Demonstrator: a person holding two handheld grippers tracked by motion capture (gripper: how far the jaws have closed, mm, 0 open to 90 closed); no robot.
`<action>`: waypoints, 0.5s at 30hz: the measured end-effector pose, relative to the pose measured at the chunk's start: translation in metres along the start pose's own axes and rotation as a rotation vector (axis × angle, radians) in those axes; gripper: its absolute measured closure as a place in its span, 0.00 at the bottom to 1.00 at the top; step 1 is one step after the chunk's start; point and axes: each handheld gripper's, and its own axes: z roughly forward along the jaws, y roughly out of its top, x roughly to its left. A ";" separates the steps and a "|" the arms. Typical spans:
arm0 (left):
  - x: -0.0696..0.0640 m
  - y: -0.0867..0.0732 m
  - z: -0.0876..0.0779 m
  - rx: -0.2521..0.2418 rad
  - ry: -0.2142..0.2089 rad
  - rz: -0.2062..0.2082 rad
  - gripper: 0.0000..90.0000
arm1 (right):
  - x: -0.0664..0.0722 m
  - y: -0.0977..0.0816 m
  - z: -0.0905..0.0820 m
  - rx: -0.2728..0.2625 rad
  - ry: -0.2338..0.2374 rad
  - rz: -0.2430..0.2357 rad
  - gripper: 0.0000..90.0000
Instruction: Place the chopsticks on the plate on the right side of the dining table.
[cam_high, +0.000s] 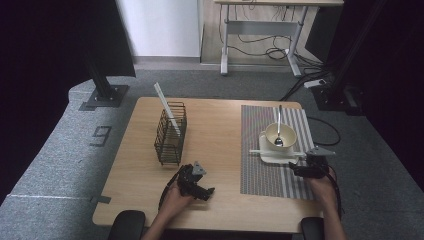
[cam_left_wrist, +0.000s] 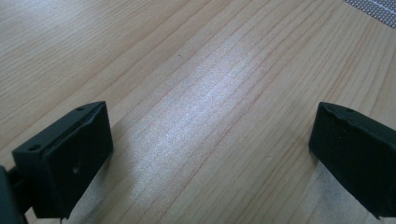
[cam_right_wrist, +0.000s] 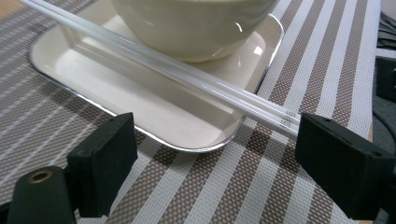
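Right gripper view: right claw (cam_right_wrist: 210, 158) wide open | chopsticks (cam_right_wrist: 154, 70) seemingly untouched, across tray (cam_right_wrist: 140, 107) | left claw (cam_left_wrist: 210, 154) open, empty

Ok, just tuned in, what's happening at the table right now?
A person holds a gripper in each hand. The right gripper sits open at the near edge of the white tray on the striped placemat, its jaws around the end of the white chopsticks that lie across the tray beside the bowl, not pressing them. A spoon stands in the bowl. The left gripper rests open over bare table, near the wire basket.
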 end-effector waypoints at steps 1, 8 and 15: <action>0.000 0.000 0.000 0.000 0.000 0.000 0.00 | -0.001 0.001 -0.003 0.001 0.007 0.001 0.13; 0.000 0.000 0.000 0.000 0.000 0.000 0.00 | -0.002 0.003 -0.034 0.001 -0.002 -0.002 0.02; 0.000 0.000 0.000 0.000 0.000 -0.002 0.00 | 0.009 0.004 -0.069 0.034 -0.009 0.001 0.02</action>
